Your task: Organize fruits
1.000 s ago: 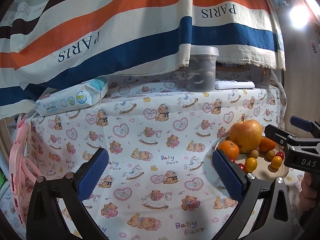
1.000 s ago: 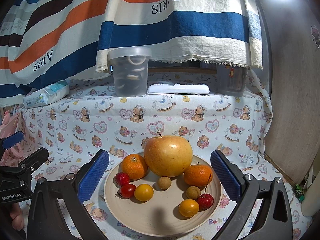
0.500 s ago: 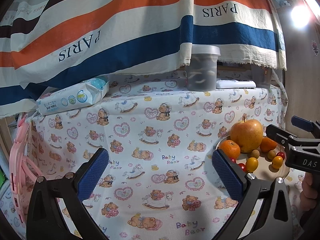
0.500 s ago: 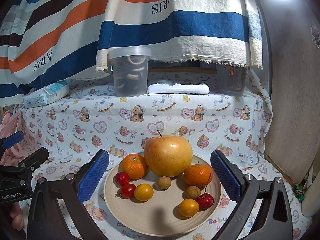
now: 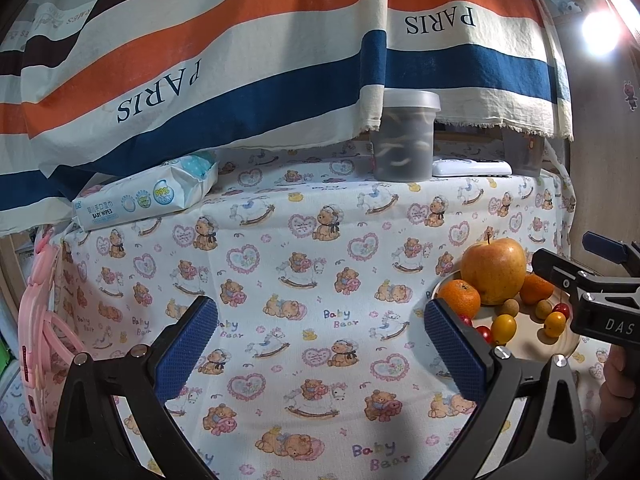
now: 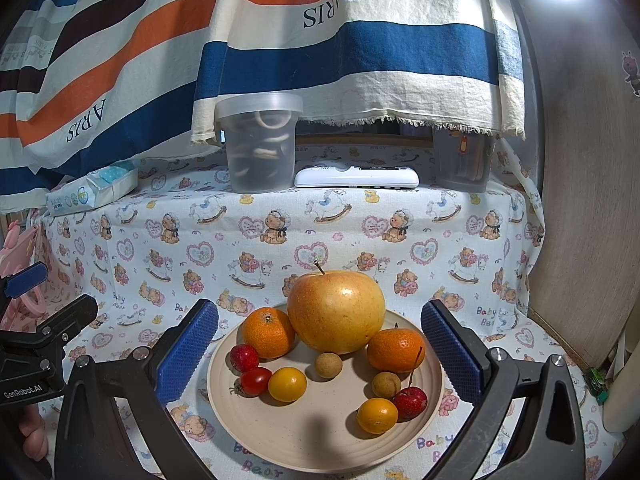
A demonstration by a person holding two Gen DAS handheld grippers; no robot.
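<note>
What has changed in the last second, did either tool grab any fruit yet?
No grab yet. The left tool has drifted a touch, so the plate sits slightly lower in its view. The right tool stays open over the plate, and the apple and the small fruits lie as before.

— Where does the plate [image 6: 320,440] sit?

— On the table [image 6: 360,240], near its front right. The apple [image 6: 336,310] stands at the back of the plate, with one orange [image 6: 268,332] touching its left side and another orange [image 6: 396,344] just to its right. Small fruits lie in front of them.

— And behind?

— At the table's back edge, a lidded tub [image 6: 260,144] stands left of a remote [image 6: 356,178]; a second container [image 6: 464,160] stands right of it. A wipes pack [image 5: 148,192] lies at the far left. A hanging cloth [image 5: 240,60] drapes behind it all.
</note>
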